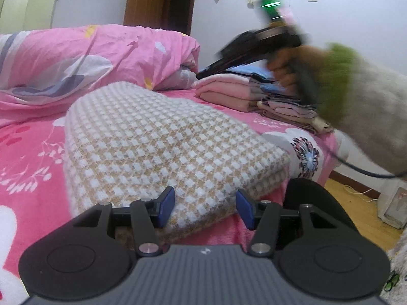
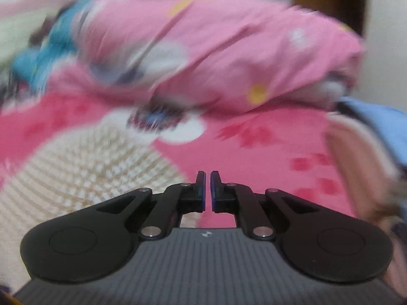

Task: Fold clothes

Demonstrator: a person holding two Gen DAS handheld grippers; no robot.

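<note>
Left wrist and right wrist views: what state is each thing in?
Checked knit: folded, flat on the bed.
Clothes stack: folded, piled.
Quilt: bunched up.
Door: open.
Left tool: open, empty, at the knit's near edge.
Right tool: shut, empty, blurred.

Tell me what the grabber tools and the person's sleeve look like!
Both grabbers are black, with rounded wings, silver pins and a ribbed grey body bearing a small white mark. The left gripper has blue pads on its fingers; so does the right gripper. In the left view, the right one has a green-lit top, a black cable trails below, and the sleeve is pale grey with a fuzzy green cuff.
</note>
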